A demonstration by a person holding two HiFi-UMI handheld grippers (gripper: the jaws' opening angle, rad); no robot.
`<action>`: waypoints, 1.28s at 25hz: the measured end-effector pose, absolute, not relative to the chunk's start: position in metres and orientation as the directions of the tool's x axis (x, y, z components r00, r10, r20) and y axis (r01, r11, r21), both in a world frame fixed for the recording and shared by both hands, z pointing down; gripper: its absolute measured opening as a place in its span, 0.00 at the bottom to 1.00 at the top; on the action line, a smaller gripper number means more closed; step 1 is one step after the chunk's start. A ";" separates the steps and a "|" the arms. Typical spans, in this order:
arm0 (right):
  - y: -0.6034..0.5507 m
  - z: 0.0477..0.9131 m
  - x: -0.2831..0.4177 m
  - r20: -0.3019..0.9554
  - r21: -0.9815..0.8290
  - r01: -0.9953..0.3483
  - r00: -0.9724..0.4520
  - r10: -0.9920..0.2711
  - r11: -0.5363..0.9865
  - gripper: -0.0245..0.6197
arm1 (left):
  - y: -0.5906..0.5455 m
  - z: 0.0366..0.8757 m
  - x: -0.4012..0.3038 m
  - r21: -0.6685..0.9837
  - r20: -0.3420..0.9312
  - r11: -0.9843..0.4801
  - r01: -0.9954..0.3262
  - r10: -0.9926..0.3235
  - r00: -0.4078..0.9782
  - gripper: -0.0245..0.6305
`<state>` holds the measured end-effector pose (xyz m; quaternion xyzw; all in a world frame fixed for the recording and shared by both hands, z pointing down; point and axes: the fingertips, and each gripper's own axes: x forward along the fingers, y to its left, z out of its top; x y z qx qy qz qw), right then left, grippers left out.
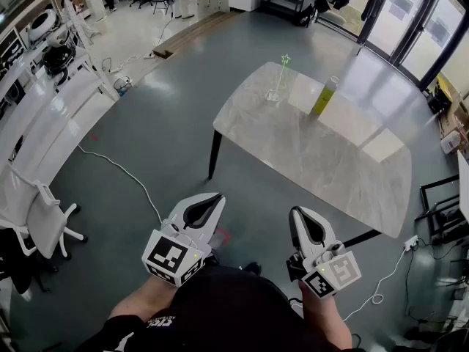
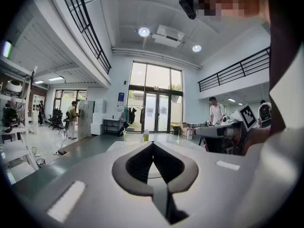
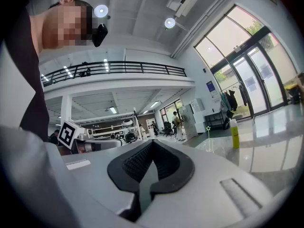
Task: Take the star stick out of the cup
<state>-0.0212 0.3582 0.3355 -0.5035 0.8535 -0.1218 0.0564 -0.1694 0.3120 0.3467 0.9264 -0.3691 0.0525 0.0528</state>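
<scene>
A thin green star stick [image 1: 283, 66] stands upright in a clear cup [image 1: 273, 94] on the far part of the marble table [image 1: 322, 160]. A yellow-green bottle [image 1: 323, 96] stands to its right. My left gripper [image 1: 218, 197] and right gripper [image 1: 296, 212] hang low near my body, well short of the table, both shut with nothing between the jaws. In the right gripper view the star stick [image 3: 208, 129] and bottle [image 3: 234, 134] show far ahead beyond the gripper [image 3: 152, 142]. The left gripper view shows its shut gripper [image 2: 152, 144] and the distant bottle [image 2: 146, 136].
White desks [image 1: 51, 116] and a white chair [image 1: 42, 222] line the left side. A cable [image 1: 121, 171] trails over the grey floor. Boxes and a cart [image 1: 447, 204] stand right of the table. Several people stand far off in the hall.
</scene>
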 end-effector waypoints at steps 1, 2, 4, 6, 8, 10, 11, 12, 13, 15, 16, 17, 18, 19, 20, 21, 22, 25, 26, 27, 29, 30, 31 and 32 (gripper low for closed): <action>0.358 0.335 -0.022 0.026 -0.266 -0.845 -0.487 -0.873 0.464 0.05 | 0.312 0.347 -0.170 0.059 0.136 -0.722 -0.689 -0.678 0.722 0.04; 0.358 0.335 -0.024 0.026 -0.266 -0.845 -0.488 -0.872 0.465 0.05 | 0.312 0.346 -0.171 0.059 0.137 -0.723 -0.689 -0.677 0.723 0.04; 0.357 0.335 -0.027 0.027 -0.267 -0.844 -0.489 -0.872 0.465 0.05 | 0.311 0.347 -0.173 0.061 0.139 -0.723 -0.688 -0.677 0.723 0.04; 0.356 0.337 -0.029 0.029 -0.269 -0.843 -0.490 -0.871 0.465 0.05 | 0.311 0.349 -0.174 0.064 0.142 -0.724 -0.687 -0.675 0.724 0.04; 0.355 0.339 -0.032 0.032 -0.272 -0.844 -0.489 -0.872 0.463 0.05 | 0.311 0.352 -0.176 0.070 0.143 -0.726 -0.684 -0.672 0.727 0.04; 0.353 0.340 -0.035 0.033 -0.274 -0.843 -0.489 -0.872 0.462 0.05 | 0.311 0.353 -0.178 0.077 0.141 -0.728 -0.681 -0.669 0.730 0.04; 0.352 0.341 -0.037 0.033 -0.276 -0.842 -0.490 -0.871 0.464 0.05 | 0.310 0.354 -0.180 0.078 0.141 -0.728 -0.681 -0.668 0.731 0.04; 0.351 0.341 -0.040 0.033 -0.277 -0.839 -0.495 -0.868 0.468 0.06 | 0.310 0.354 -0.182 0.078 0.142 -0.729 -0.680 -0.667 0.731 0.04; 0.349 0.340 -0.044 0.033 -0.276 -0.836 -0.502 -0.864 0.475 0.06 | 0.308 0.355 -0.185 0.077 0.144 -0.730 -0.679 -0.666 0.732 0.04; 0.346 0.340 -0.056 0.033 -0.270 -0.826 -0.522 -0.852 0.495 0.06 | 0.305 0.356 -0.191 0.076 0.146 -0.730 -0.679 -0.665 0.732 0.04; 0.344 0.340 -0.061 0.032 -0.270 -0.821 -0.530 -0.847 0.504 0.06 | 0.304 0.357 -0.195 0.076 0.146 -0.730 -0.679 -0.666 0.732 0.04; 0.342 0.340 -0.067 0.030 -0.274 -0.816 -0.537 -0.843 0.509 0.06 | 0.302 0.357 -0.198 0.076 0.145 -0.730 -0.679 -0.666 0.732 0.04; 0.340 0.340 -0.071 0.027 -0.282 -0.811 -0.540 -0.841 0.512 0.06 | 0.300 0.358 -0.202 0.076 0.144 -0.730 -0.680 -0.667 0.732 0.04; 0.336 0.341 -0.075 0.023 -0.291 -0.807 -0.542 -0.840 0.513 0.06 | 0.298 0.358 -0.206 0.076 0.142 -0.730 -0.680 -0.667 0.732 0.04; 0.333 0.341 -0.080 0.019 -0.301 -0.804 -0.542 -0.840 0.513 0.06 | 0.296 0.358 -0.211 0.077 0.140 -0.730 -0.679 -0.667 0.732 0.04; 0.329 0.340 -0.084 0.016 -0.309 -0.802 -0.541 -0.841 0.510 0.06 | 0.294 0.358 -0.217 0.077 0.139 -0.730 -0.679 -0.666 0.732 0.04; 0.326 0.340 -0.089 0.015 -0.315 -0.802 -0.539 -0.842 0.508 0.06 | 0.292 0.358 -0.223 0.078 0.138 -0.730 -0.679 -0.666 0.733 0.04; 0.319 0.340 -0.103 0.015 -0.316 -0.805 -0.532 -0.846 0.501 0.06 | 0.287 0.360 -0.240 0.075 0.138 -0.729 -0.680 -0.668 0.731 0.04; 0.317 0.340 -0.108 0.015 -0.315 -0.806 -0.532 -0.847 0.501 0.06 | 0.285 0.362 -0.244 0.074 0.138 -0.729 -0.681 -0.668 0.731 0.04; 0.316 0.341 -0.111 0.015 -0.313 -0.807 -0.532 -0.847 0.501 0.06 | 0.284 0.364 -0.249 0.075 0.139 -0.729 -0.680 -0.668 0.731 0.04; 0.316 0.344 -0.117 0.019 -0.307 -0.810 -0.531 -0.847 0.500 0.06 | 0.282 0.368 -0.254 0.077 0.141 -0.733 -0.676 -0.663 0.735 0.04; 0.315 0.346 -0.118 0.023 -0.306 -0.812 -0.528 -0.849 0.497 0.06 | 0.281 0.370 -0.256 0.079 0.143 -0.735 -0.674 -0.660 0.737 0.04; 0.314 0.348 -0.119 0.029 -0.309 -0.814 -0.526 -0.850 0.493 0.06 | 0.279 0.372 -0.258 0.082 0.146 -0.737 -0.671 -0.658 0.739 0.04; 0.312 0.349 -0.120 0.034 -0.313 -0.815 -0.523 -0.852 0.488 0.06 | 0.277 0.374 -0.259 0.086 0.149 -0.738 -0.670 -0.655 0.741 0.04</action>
